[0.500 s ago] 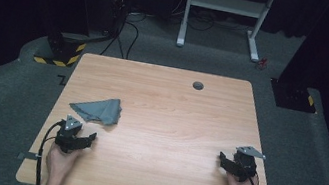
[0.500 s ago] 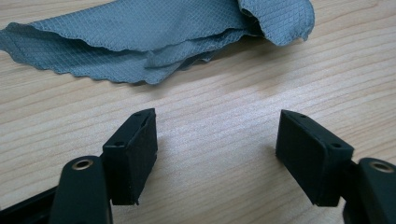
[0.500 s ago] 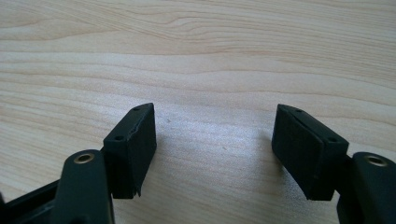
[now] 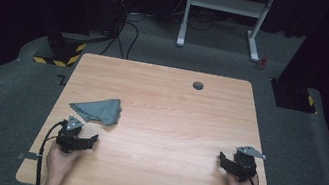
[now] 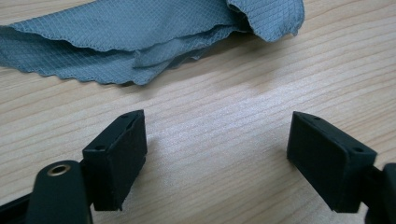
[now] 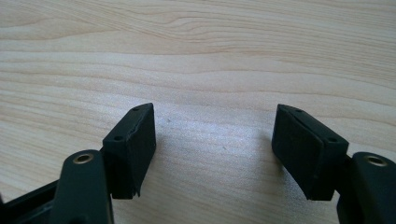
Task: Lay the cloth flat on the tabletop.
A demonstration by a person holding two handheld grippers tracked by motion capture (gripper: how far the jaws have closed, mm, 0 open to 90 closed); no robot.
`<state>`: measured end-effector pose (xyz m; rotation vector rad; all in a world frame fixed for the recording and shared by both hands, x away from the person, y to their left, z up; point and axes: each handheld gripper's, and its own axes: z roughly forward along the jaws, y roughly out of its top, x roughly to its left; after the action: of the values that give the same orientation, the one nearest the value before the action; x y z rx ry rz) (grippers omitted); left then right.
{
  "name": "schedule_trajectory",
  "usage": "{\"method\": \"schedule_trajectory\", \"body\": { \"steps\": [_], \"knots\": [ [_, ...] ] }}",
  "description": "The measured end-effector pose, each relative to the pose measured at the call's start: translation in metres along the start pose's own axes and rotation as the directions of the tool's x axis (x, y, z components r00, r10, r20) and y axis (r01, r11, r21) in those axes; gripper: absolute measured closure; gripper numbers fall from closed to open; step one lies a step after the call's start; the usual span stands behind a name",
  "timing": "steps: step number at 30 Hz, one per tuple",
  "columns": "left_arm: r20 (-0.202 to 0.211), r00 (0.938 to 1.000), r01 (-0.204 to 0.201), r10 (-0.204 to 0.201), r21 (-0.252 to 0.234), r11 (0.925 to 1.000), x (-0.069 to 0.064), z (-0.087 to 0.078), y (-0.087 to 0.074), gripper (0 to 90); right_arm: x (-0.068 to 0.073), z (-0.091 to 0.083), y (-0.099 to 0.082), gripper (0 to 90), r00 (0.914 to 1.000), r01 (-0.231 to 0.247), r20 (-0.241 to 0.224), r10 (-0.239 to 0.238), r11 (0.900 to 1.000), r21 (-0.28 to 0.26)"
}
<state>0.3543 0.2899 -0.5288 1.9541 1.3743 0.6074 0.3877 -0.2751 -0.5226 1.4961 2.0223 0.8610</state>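
Observation:
A crumpled grey cloth (image 4: pixel 98 109) lies on the left part of the wooden table (image 4: pixel 166 103). In the left gripper view the cloth (image 5: pixel 140 37) spreads just beyond the jaws. My left gripper (image 4: pixel 88 140) rests low on the table a short way in front of the cloth, open, with bare wood between its pads (image 5: pixel 215 154). My right gripper (image 4: pixel 223 162) sits near the table's right front corner, open wide over bare wood (image 6: pixel 214 149). Neither gripper touches the cloth.
A small dark round hole (image 4: pixel 198 85) sits near the table's far edge. Grey carpet surrounds the table, with a white frame (image 4: pixel 226 11) and black cables (image 4: pixel 127 30) on the floor behind. Forearms come in at the bottom edge.

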Motion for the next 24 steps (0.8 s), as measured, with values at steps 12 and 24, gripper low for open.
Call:
{"method": "schedule_trajectory", "body": {
  "steps": [12, 24],
  "knots": [
    [-0.007, 1.0000, 0.002, -0.002, 0.012, 0.9999, -0.0065, 0.0030, 0.0027, 14.7, -0.0002, -0.0001, 0.0000, 30.3, 1.0000, 0.004, -0.003, -0.004, 1.0000, 0.000],
    [0.000, 0.9990, 0.045, -0.045, -0.014, 0.9989, -0.0080, -0.0027, 0.0037, 15.3, 0.0002, 0.0005, 0.0005, 30.4, 0.9999, 0.014, -0.009, -0.014, 0.9999, -0.001]
  ]
}}
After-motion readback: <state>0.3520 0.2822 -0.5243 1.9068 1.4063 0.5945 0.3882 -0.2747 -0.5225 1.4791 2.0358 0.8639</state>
